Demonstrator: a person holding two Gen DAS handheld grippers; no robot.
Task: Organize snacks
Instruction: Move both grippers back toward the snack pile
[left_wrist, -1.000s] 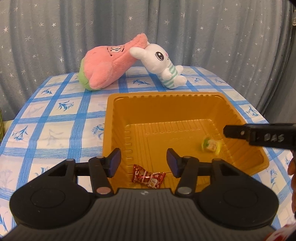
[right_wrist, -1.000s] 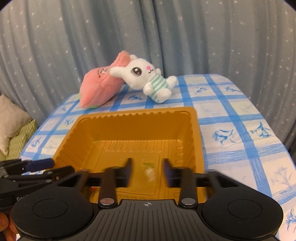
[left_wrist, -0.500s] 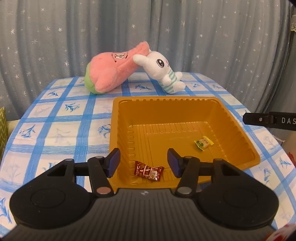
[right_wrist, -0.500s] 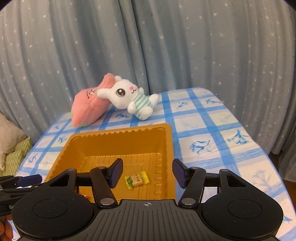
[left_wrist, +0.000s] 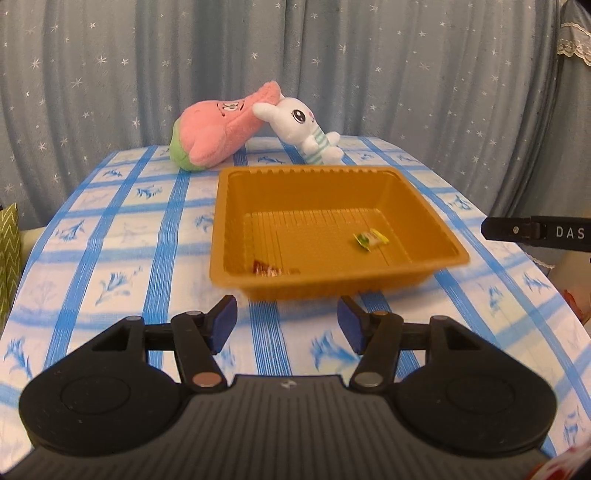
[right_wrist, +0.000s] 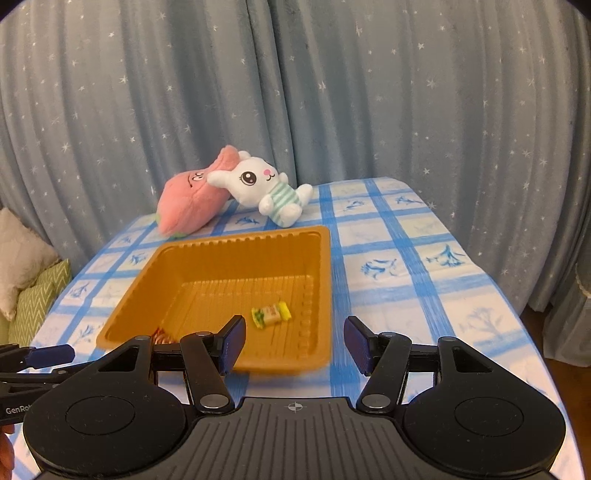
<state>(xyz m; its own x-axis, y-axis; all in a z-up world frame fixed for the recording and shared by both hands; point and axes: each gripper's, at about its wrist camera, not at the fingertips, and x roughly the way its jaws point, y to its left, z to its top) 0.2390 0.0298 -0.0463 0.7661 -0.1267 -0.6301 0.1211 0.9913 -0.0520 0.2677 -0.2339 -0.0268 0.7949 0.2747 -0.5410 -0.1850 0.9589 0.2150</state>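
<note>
An orange plastic tray (left_wrist: 424, 206) stands on the blue-checked tablecloth; it also shows in the right wrist view (right_wrist: 325, 280). Inside lie a yellow-green wrapped candy (left_wrist: 370, 238) (right_wrist: 270, 314) and a red wrapped candy (left_wrist: 269, 270) near the front left wall, partly hidden by it, and partly hidden in the right wrist view (right_wrist: 162, 336). My left gripper (left_wrist: 287, 325) is open and empty, in front of the tray above the cloth. My right gripper (right_wrist: 294, 345) is open and empty, at the tray's near right corner.
A pink plush (left_wrist: 218, 133) and a white bunny plush (left_wrist: 303, 129) lie at the table's far edge against a grey starred curtain. Cushions (right_wrist: 26, 280) sit left of the table. The right gripper's finger (left_wrist: 535, 232) shows at the left view's right edge.
Both grippers have pulled back and up away from the tray. The right gripper opened and the yellow-green candy now lies in the tray.
</note>
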